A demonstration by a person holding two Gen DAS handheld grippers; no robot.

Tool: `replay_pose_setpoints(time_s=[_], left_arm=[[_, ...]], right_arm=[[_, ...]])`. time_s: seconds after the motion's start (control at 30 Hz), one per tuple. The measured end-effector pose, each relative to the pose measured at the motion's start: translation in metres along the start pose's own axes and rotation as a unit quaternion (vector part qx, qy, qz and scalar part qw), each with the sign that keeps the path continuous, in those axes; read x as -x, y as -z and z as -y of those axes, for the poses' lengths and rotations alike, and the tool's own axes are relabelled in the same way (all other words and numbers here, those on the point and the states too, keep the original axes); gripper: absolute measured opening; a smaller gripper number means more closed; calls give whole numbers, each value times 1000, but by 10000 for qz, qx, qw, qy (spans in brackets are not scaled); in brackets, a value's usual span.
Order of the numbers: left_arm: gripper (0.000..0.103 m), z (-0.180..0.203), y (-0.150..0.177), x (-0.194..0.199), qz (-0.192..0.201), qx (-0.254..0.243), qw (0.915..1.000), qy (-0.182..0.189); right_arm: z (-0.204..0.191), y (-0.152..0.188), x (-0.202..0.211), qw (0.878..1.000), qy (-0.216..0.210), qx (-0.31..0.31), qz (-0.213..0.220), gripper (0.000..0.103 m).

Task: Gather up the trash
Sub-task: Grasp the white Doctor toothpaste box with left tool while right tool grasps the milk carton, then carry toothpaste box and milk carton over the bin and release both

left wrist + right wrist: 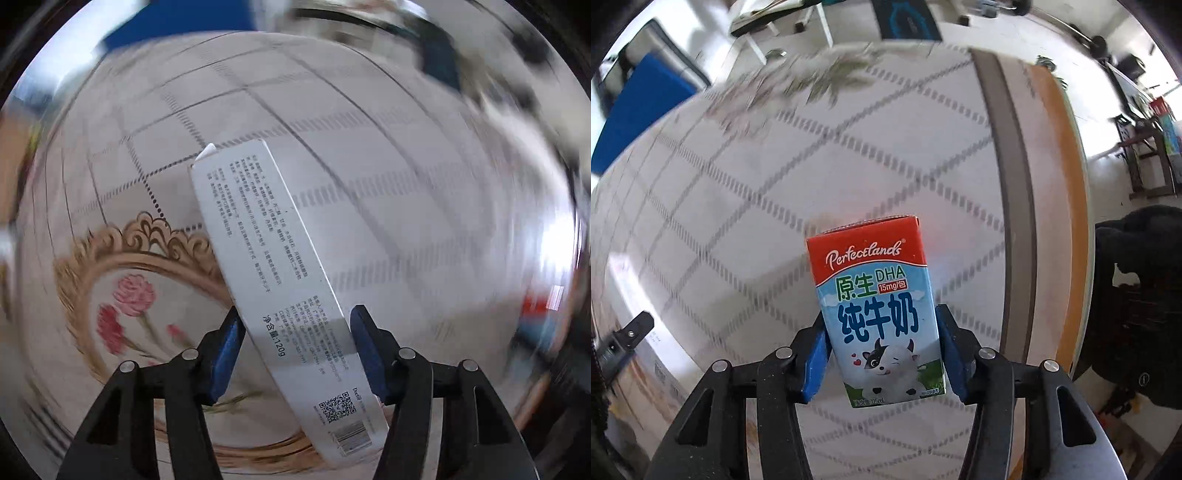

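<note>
**Currently: Both Grippers Loaded Above the Table**

Left gripper (295,339): the jaws are closed partway onto a long white box (280,284), with a blue pad (231,354) pressed against each long side near the box's lower half. The box is tilted, its far end leaning toward the upper left, and a small white flap stands open at that end. Printed text, a QR code and a barcode face the camera. Below the box lies the tablecloth (369,147), which carries a grey grid pattern and a gold-framed flower motif (129,295). The surroundings are motion-blurred in this view.

Right gripper (882,350): the jaws are closed partway onto a small milk carton (879,310), gripping its two narrow sides. The carton is upright relative to the fingers, red top away from the camera, cartoon cow facing it. It is held above the same grid-pattern tablecloth, near the orange table edge (1071,206). A blue panel (639,107) appears on the floor beyond the table, at upper left.
</note>
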State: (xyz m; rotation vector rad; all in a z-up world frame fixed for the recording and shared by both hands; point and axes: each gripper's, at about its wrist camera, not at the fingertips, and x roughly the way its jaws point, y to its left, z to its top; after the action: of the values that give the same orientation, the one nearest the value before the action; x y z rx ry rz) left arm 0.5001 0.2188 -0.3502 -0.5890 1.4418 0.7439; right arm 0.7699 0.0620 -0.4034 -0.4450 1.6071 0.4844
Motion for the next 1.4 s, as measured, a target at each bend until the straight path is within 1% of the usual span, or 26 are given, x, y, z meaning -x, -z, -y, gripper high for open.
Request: replay_pose_setpoints(time_s=[0.07, 0.1, 0.17, 0.2, 0.23, 0.33, 0.37, 0.4, 0.47, 0.5, 0.53, 0.6, 0.63, 0.67, 0.7, 0.8, 1.0, 1.1, 1.13, 1.17, 1.2, 1.23, 1.27, 1.33, 1.37, 1.4], left_arm=[[56, 4, 28, 1, -120, -519, 9986, -50], [55, 1, 43, 1, -202, -620, 9978, -74], [55, -6, 72, 1, -391, -645, 9971, 94], [55, -10, 82, 0, -440, -582, 9973, 120], [55, -17, 93, -1, -496, -396, 9978, 206], [56, -35, 104, -13, -692, 255, 9962, 463], [56, -39, 107, -13, -697, 434, 9952, 528], [56, -43, 109, -8, -607, 593, 9948, 572], [55, -44, 107, -4, -587, 771, 9935, 605], [45, -45, 104, -1, -532, 831, 9931, 628], [45, -44, 103, 4, -446, 836, 9940, 539], [45, -49, 101, 17, -288, 720, 9958, 478], [44, -53, 94, 21, -225, 667, 9965, 446], [44, -52, 97, 28, -166, 595, 9973, 410], [44, -54, 111, 39, -119, 546, 9977, 377], [44, -60, 130, 66, 104, 392, 9989, 254], [44, -80, 197, 136, 609, 248, 9978, 128], [44, -90, 238, 153, 883, 280, 9955, 182], [44, -93, 244, 154, 949, 298, 9948, 194], [44, -86, 250, 154, 1029, 329, 9939, 220], [44, -94, 268, 161, 1088, 357, 9931, 257], [44, -99, 274, 154, 1127, 380, 9925, 269], [44, -109, 283, 152, 1166, 423, 9919, 291], [44, -132, 325, 154, 1189, 508, 9909, 366], [44, -141, 329, 137, 1192, 543, 9906, 395], [44, -152, 353, 138, 1183, 588, 9904, 417]], right_arm=[[-5, 24, -4, 9998, -30, 196, -100, 55], [-7, 31, -6, 9996, -50, 250, -136, 55], [-10, 53, -10, 9990, -98, 356, -248, 55], [-11, 59, -12, 9988, -150, 358, -305, 55], [-12, 70, -14, 9984, -254, 339, -370, 55], [-12, 82, -17, 9981, -338, 238, -456, 56], [-12, 82, -18, 9981, -363, 217, -447, 56], [-13, 81, -19, 9982, -338, 223, -451, 57], [-15, 84, -19, 9984, -279, 250, -432, 57], [-13, 88, -19, 9984, -239, 270, -430, 57], [-16, 88, -19, 9985, -173, 314, -405, 57], [-26, 105, -17, 9986, -47, 404, -324, 56], [-29, 107, -16, 9985, 8, 468, -273, 56], [-38, 114, -14, 9984, 24, 500, -249, 56], [-42, 118, -13, 9984, 23, 532, -203, 55], [-58, 137, -4, 9979, 44, 647, -43, 55], [-84, 186, 27, 9954, -123, 901, 312, 54], [-102, 225, 47, 9914, -262, 1122, 615, 54], [-109, 240, 54, 9895, -313, 1214, 723, 54], [-109, 250, 59, 9875, -375, 1310, 792, 54], [-108, 262, 63, 9860, -431, 1373, 839, 54], [-114, 287, 68, 9847, -538, 1416, 864, 54], [-101, 302, 77, 9838, -620, 1447, 857, 54], [-110, 352, 81, 9822, -812, 1492, 797, 54], [-116, 373, 80, 9817, -917, 1492, 745, 54], [-119, 399, 77, 9811, -1022, 1503, 658, 54]])
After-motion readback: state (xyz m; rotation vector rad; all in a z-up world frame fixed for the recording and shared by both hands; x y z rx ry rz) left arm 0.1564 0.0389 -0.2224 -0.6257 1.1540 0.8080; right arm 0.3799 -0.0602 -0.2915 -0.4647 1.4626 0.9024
